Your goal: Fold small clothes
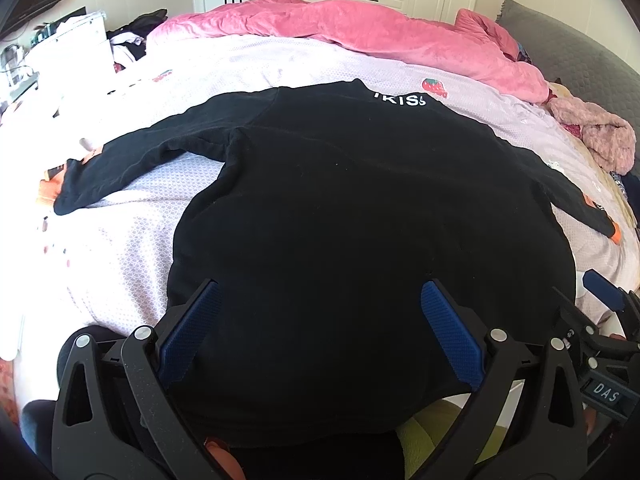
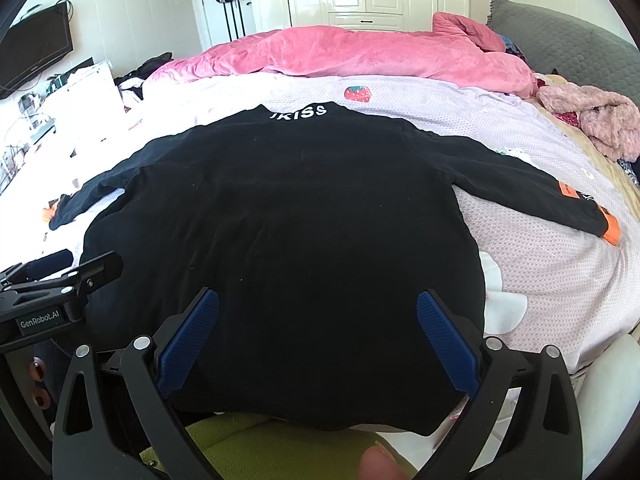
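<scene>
Both grippers hang over the near hem of one black shirt (image 1: pixel 340 208), each tilted down toward it with its two blue pads spread as wide as they go and nothing pinched. In the left wrist view the left gripper (image 1: pixel 320 332) frames the lower left part of the shirt's body; whether its pads touch the cloth cannot be told. In the right wrist view the right gripper (image 2: pixel 318 340) frames the lower right part in the same way. Each gripper shows at the edge of the other's view, so the two sit near each other, side by side.

That shirt lies flat and spread on the bedsheet (image 2: pixel 540 264), collar away from the grippers with white lettering at the neck. Its two sleeves reach out to either side; the right sleeve (image 2: pixel 520 184) ends in an orange cuff, the left sleeve (image 1: pixel 132 164) runs toward the bright side of the bed. The hem hangs at the near bed edge, above something yellow-green.

Bare sheet lies open on both sides of the body under the sleeves, and a band of it stays free beyond the collar. Past that band one pink blanket (image 2: pixel 360 54) is heaped across the bed. One fuzzy pink garment (image 2: pixel 596 120) sits at the far right, well apart from the sleeve.
</scene>
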A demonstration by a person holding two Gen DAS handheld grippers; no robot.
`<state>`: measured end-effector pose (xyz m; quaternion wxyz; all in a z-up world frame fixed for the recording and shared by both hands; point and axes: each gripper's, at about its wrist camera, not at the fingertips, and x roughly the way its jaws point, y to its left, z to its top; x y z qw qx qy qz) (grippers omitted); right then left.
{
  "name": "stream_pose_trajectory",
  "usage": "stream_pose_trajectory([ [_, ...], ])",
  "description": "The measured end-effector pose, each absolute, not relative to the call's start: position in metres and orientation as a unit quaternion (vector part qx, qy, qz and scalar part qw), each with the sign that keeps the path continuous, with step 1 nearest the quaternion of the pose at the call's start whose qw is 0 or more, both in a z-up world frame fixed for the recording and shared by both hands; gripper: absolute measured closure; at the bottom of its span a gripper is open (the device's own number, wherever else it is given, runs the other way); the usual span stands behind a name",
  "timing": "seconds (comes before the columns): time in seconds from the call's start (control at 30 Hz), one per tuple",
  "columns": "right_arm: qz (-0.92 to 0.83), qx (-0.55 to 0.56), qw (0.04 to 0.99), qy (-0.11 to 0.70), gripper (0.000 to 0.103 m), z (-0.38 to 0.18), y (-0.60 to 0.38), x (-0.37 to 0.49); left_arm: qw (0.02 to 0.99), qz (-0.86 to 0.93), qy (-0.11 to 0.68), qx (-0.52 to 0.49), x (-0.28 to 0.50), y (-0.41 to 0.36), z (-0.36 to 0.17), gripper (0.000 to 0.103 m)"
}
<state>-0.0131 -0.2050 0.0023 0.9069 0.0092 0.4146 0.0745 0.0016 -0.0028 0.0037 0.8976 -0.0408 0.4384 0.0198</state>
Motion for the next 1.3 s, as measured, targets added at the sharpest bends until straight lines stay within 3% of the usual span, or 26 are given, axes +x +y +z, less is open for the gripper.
stream_pose_trajectory([
  [1.3, -0.058, 0.081, 0.922, 0.373, 0.004, 0.019, -0.334, 0.041, 0.886, -0.016, 0.463, -0.038, 0.084, -0.057, 0.025, 0.009],
])
